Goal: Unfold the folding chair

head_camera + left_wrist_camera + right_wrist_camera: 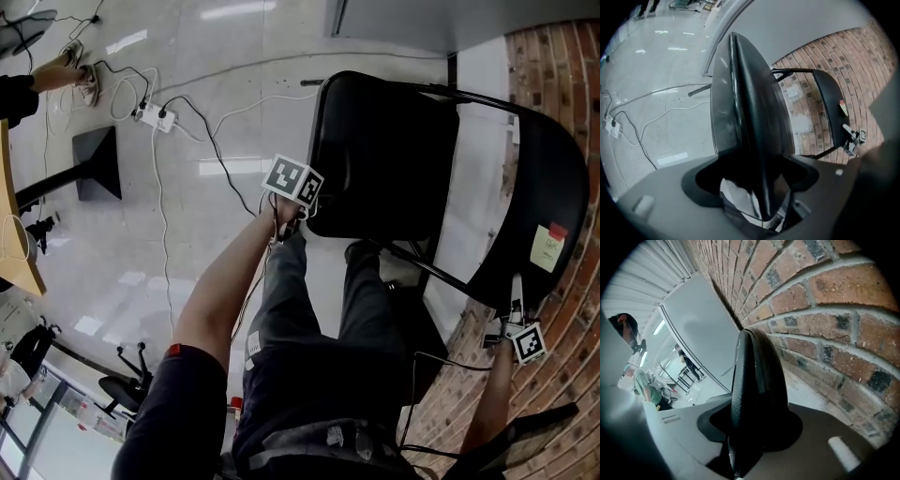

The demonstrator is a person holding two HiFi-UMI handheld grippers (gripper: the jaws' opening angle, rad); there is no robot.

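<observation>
The black folding chair stands in front of me in the head view, its padded seat (pixel 384 155) tipped up and its curved backrest (pixel 544 206) toward the brick wall. My left gripper (pixel 302 216) is shut on the seat's near edge; in the left gripper view the seat (pixel 754 108) runs edge-on between the jaws of the left gripper (pixel 759 187). My right gripper (pixel 514 307) is shut on the backrest's lower edge. In the right gripper view the backrest rim (pixel 757 380) stands between the jaws of the right gripper (pixel 750 427).
A brick wall (pixel 562 56) rises right behind the backrest, with a white panel (pixel 478 187) beside it. A power strip (pixel 155 115) and cables lie on the glossy floor at left, near a dark stand base (pixel 94 164). My legs (pixel 319 328) are just below the seat.
</observation>
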